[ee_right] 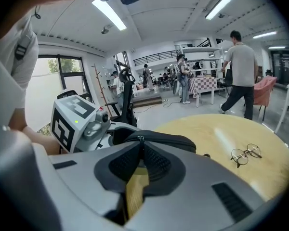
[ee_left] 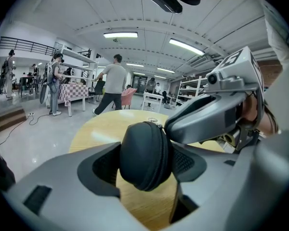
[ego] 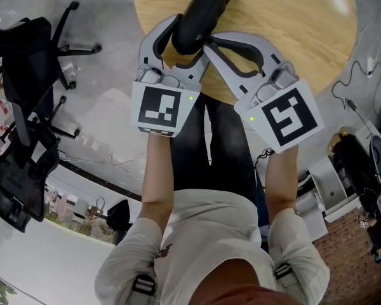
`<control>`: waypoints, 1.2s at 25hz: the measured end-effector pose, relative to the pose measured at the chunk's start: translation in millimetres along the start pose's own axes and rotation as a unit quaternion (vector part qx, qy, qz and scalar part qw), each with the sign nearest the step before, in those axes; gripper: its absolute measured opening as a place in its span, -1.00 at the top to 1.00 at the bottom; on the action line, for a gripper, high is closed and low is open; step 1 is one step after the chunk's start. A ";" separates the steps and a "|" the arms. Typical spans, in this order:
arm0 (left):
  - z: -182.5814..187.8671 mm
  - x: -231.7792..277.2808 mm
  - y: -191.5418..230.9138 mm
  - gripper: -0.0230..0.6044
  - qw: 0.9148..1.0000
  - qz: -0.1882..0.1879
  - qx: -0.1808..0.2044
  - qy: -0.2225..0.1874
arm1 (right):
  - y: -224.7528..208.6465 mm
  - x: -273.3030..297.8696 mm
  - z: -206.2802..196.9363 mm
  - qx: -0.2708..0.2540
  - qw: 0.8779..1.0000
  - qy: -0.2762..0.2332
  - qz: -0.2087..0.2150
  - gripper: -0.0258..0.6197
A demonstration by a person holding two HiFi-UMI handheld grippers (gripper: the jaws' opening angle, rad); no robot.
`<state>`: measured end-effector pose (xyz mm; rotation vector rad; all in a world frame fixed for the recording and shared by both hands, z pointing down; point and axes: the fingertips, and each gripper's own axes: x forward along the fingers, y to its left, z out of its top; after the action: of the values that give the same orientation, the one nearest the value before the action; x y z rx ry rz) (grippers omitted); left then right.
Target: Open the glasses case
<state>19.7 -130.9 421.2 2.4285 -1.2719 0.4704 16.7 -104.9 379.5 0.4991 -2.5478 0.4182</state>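
Glasses case [ego: 200, 18] — zipper tab [ee_right: 140, 138] half-hidden in right gripper [ee_right: 141, 150].

The glasses case [ego: 203, 8] lies on the round table [ego: 298, 43], near its 6 o'clock edge. The left gripper [ego: 185, 40] straddles the case's near end, one jaw on each side. The right gripper [ego: 211, 41] comes in from the case's 4 o'clock, with its tips at the zipper pull [ee_right: 139, 138]. Eyeglasses [ee_right: 245, 154] lie toward the table's 12 o'clock edge. An office chair [ego: 25, 94] stands on the floor at the table's 9 o'clock.
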 end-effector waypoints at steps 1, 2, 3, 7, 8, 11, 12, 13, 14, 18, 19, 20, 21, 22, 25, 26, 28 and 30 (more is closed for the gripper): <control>-0.1 -0.5 0.4 -0.07 1.000 0.000 0.000 -0.001 | 0.1 0.5 0.3 -0.001 1.000 0.001 -0.003 0.79; -0.2 -0.8 0.6 -0.06 1.000 -0.001 0.000 -0.001 | 0.0 0.8 0.5 -0.001 1.000 0.002 -0.004 0.79; -0.3 -1.0 0.6 -0.06 1.000 -0.001 0.001 -0.001 | -0.3 0.9 0.5 -0.001 1.000 0.003 -0.006 0.80; -0.2 -1.8 -0.1 -0.06 1.000 -0.003 0.003 -0.001 | -2.3 0.3 0.5 0.002 1.000 0.005 -0.010 0.80; -0.4 -2.0 -0.1 -0.06 1.000 -0.004 0.003 -0.001 | -2.9 0.4 0.6 0.002 1.000 0.005 -0.011 0.80; -1.3 -1.1 0.1 -0.06 1.000 -0.005 0.004 0.000 | -5.3 1.1 -0.2 0.005 1.000 0.006 -0.012 0.80; -1.8 -0.7 0.2 -0.06 1.000 -0.005 0.004 0.000 | -6.2 1.4 -0.7 0.007 1.000 0.007 -0.013 0.80; -2.2 -0.6 0.4 -0.06 1.000 -0.006 0.004 0.001 | -7.0 1.7 -1.0 0.007 1.000 0.007 -0.014 0.80; -2.6 -0.8 0.5 -0.06 1.000 -0.006 0.004 0.001 | -7.5 1.9 -1.2 0.008 1.000 0.008 -0.015 0.80; -4.5 -3.4 0.8 -0.06 1.000 -0.008 0.004 0.003 | -7.4 3.4 -1.8 0.010 1.000 0.010 -0.017 0.80; -5.2 -3.8 1.1 -0.06 1.000 -0.008 0.004 0.003 | -7.6 4.0 -1.9 0.011 1.000 0.011 -0.018 0.80; -5.9 -4.0 1.3 -0.06 1.000 -0.009 0.004 0.004 | -8.2 4.6 -2.1 0.012 1.000 0.011 -0.019 0.80; -6.6 -3.9 1.5 -0.06 1.000 -0.009 0.004 0.004 | -9.2 4.9 -2.5 0.014 1.000 0.011 -0.021 0.80; -7.0 -3.4 1.5 -0.06 1.000 -0.009 0.005 0.005 | -10.7 5.1 -3.0 0.016 1.000 0.012 -0.023 0.80; -7.4 -1.8 0.3 -0.06 1.000 -0.009 0.008 0.007 | -15.4 4.3 -4.1 0.018 0.999 0.011 -0.028 0.80; -7.6 -2.0 -0.1 -0.06 1.000 -0.009 0.009 0.007 | -16.0 4.0 -4.3 0.018 0.999 0.011 -0.029 0.80; -8.4 -3.4 -0.6 -0.06 1.000 -0.010 0.009 0.008 | -16.3 4.0 -4.7 0.018 0.999 0.012 -0.032 0.80; -8.9 -4.8 -0.8 -0.06 1.000 -0.010 0.009 0.008 | -17.0 4.3 -4.9 0.020 0.999 0.012 -0.036 0.80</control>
<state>16.7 -123.0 426.7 2.4450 -1.2411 0.4976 22.5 -119.2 389.1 0.5943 -2.4937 0.4476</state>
